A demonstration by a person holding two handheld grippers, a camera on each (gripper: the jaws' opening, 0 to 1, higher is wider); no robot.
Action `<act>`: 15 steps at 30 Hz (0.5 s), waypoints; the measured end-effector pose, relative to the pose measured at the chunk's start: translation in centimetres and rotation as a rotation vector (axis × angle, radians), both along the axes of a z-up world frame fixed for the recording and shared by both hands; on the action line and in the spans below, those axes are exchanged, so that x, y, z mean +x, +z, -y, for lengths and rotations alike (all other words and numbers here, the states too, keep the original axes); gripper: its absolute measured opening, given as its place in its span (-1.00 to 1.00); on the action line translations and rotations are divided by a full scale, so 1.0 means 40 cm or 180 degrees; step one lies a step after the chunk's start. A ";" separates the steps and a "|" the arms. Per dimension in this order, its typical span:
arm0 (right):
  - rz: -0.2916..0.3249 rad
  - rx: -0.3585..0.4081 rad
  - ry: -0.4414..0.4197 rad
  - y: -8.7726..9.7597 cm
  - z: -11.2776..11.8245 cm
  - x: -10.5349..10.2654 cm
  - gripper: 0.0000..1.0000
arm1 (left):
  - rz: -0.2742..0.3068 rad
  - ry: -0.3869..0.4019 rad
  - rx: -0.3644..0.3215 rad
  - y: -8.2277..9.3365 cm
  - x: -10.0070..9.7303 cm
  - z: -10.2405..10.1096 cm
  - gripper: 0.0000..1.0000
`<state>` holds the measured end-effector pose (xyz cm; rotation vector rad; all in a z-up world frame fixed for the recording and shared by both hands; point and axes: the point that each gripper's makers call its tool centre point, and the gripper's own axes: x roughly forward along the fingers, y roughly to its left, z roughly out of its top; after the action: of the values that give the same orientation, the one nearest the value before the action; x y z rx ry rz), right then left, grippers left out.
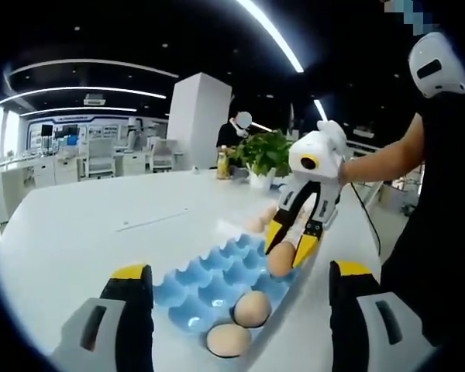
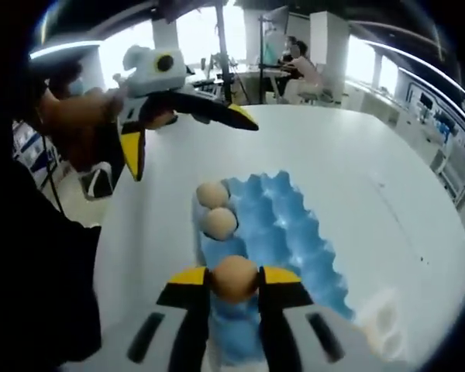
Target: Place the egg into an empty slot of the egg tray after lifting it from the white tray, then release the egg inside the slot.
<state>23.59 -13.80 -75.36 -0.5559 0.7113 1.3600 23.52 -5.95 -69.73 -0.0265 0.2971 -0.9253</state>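
In the right gripper view, the right claw (image 2: 234,280) is clenched on an egg (image 2: 234,277) just above the blue egg tray's (image 2: 294,225) near edge. Two eggs (image 2: 218,223) sit in slots along the tray's left edge. Farther off, the left claw (image 2: 187,124) hovers spread wide over the white bench (image 2: 356,155).

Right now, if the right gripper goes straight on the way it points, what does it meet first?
Probably the blue egg tray. The right gripper, its jaws shut on an egg, hangs over the tray's near end; two eggs lie further ahead. Depth is unclear.
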 end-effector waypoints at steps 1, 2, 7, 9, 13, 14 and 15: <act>0.0006 0.0002 0.0009 0.000 -0.003 -0.001 -0.53 | -0.0005 0.0000 -0.0010 0.001 0.000 0.001 0.92; 0.0005 0.0004 0.0021 0.000 -0.007 -0.002 -0.53 | -0.0002 0.0000 -0.0018 0.002 0.000 0.001 0.91; -0.0004 -0.0007 0.0066 -0.007 -0.023 -0.005 -0.53 | 0.0014 0.0034 -0.0010 0.003 0.006 -0.002 0.92; -0.0011 -0.0016 0.0086 -0.011 -0.026 -0.008 -0.53 | 0.0008 0.0029 -0.0012 0.003 0.005 -0.002 0.91; -0.0026 -0.0041 0.0127 -0.021 -0.036 -0.012 -0.53 | 0.0017 0.0027 -0.0019 0.004 0.003 -0.002 0.89; -0.0025 -0.0039 0.0132 -0.023 -0.038 -0.013 -0.53 | 0.0009 0.0029 -0.0022 0.003 0.002 -0.002 0.89; -0.0032 -0.0044 0.0139 -0.024 -0.040 -0.013 -0.53 | 0.0003 0.0030 -0.0022 0.002 0.002 -0.003 0.89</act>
<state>23.07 -12.21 -76.33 -0.5787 0.7209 1.4002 23.60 -5.84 -69.63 -0.0336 0.2927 -0.9168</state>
